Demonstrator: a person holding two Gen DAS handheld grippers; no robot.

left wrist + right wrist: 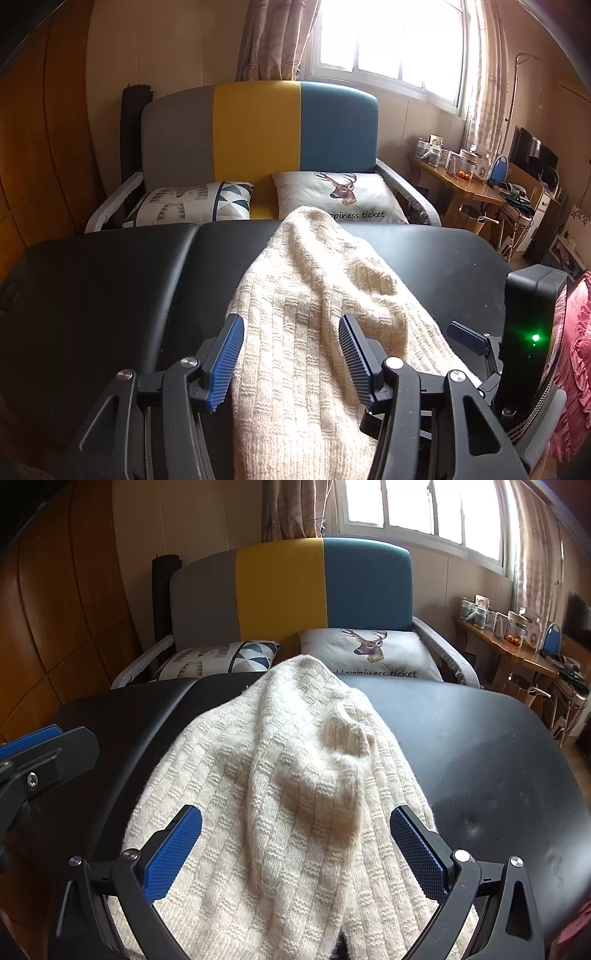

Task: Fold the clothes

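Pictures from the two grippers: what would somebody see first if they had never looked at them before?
First comes the cream knitted sweater, lying bunched along the middle of the black padded table, with the jaws of both grippers open around its near end. Behind the table stands a sofa striped grey, yellow and blue, holding a deer cushion. A bright window glows above it.

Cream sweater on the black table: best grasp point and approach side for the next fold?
Judging by its pose, pinch the cream sweater at its near flat edges, one gripper per side, from the near side. The bunched hump mid-garment is too bulky; both jaws stand open over the flat knit.
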